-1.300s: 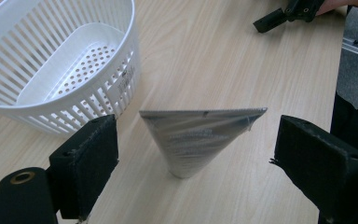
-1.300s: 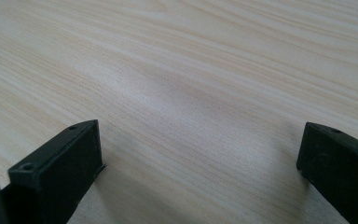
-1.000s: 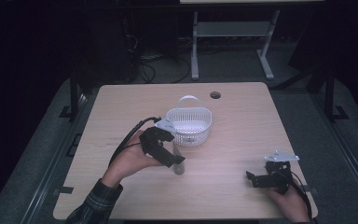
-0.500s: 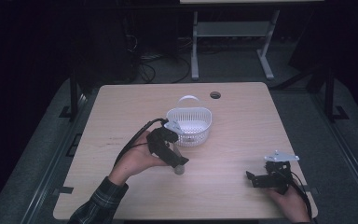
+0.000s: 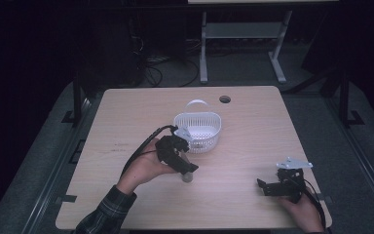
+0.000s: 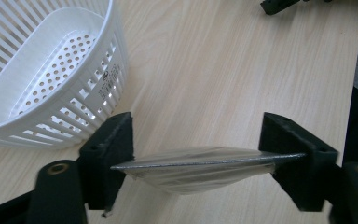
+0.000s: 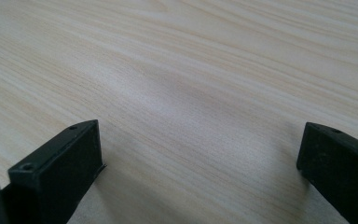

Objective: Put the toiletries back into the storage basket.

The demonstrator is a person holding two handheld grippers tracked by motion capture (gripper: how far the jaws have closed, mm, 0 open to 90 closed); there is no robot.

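High view: light wooden table (image 5: pixel 253 146) with a round dark hole (image 5: pixel 225 99) near its far edge. A white slotted plastic basket (image 5: pixel 198 131) with a folded-back handle stands upright at about the middle of the top; in the left gripper view its perforated floor is bare. Left hand (image 5: pixel 143 168) comes in from the bottom left in a plaid sleeve (image 5: pixel 104 214), holding the left gripper (image 5: pixel 187 170) just in front of the basket, close to its near wall, not touching as far as I can tell. Left gripper view: the two black jaws are set fairly wide and clamp a flattened, shiny, clear-silvery packet (image 6: pixel 200 165) by its two ends; the packet spans the gap, bulging downward in the middle, above the tabletop. High view shows a small pale object under the jaw tips at that spot. Right gripper (image 5: pixel 265 187) sits near the table's right front corner, well apart from the basket, held by the right hand (image 5: pixel 304 212). Right gripper view: jaws spread wide, nothing between them, bare wood grain below.
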